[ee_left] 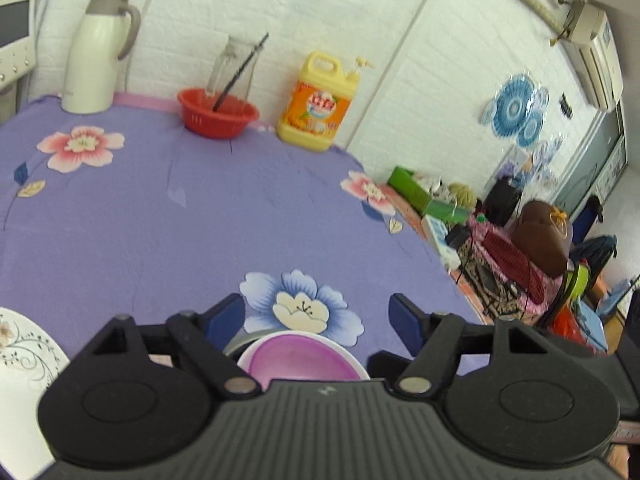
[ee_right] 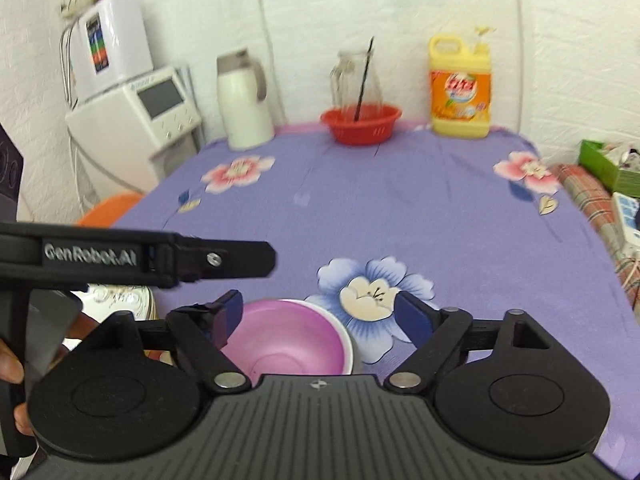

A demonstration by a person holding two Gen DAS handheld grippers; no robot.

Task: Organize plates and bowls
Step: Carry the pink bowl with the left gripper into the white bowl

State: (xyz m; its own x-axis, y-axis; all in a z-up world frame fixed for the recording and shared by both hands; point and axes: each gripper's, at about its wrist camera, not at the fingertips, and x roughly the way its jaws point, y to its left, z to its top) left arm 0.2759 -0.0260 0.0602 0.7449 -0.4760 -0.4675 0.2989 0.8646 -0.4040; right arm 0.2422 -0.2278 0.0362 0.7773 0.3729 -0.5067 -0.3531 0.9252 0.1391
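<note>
My desk (ee_right: 400, 208) wears a purple cloth printed with pink and blue flowers. Along its far edge, against a white brick wall, stand a cream thermos jug (ee_right: 244, 104), a red basket (ee_right: 361, 123) with a glass jar and a dark stick in it, and a yellow detergent bottle (ee_right: 460, 88). Off the left edge sits a white appliance with a small screen (ee_right: 144, 116); beyond the right edge lies a cluttered patterned surface with a green box (ee_left: 412, 186).

Near the desk's near edge sits the pink bowl (ee_right: 288, 340), white on the outside, upright on the cloth beside a blue printed flower. A white plate with black scrollwork (ee_left: 24, 356) lies toward the near left corner.

My left tongs (ee_left: 318, 316) stand apart, with the bowl's rim below and between the blue pads, not pressed by either. My right tongs (ee_right: 318, 316) are spread wide; the bowl lies between them, close by the left pad, though I cannot tell if it touches. Neither pair carries anything. In the right view, my left tool crosses above the plate, my hand (ee_right: 12, 364) on its handle.
</note>
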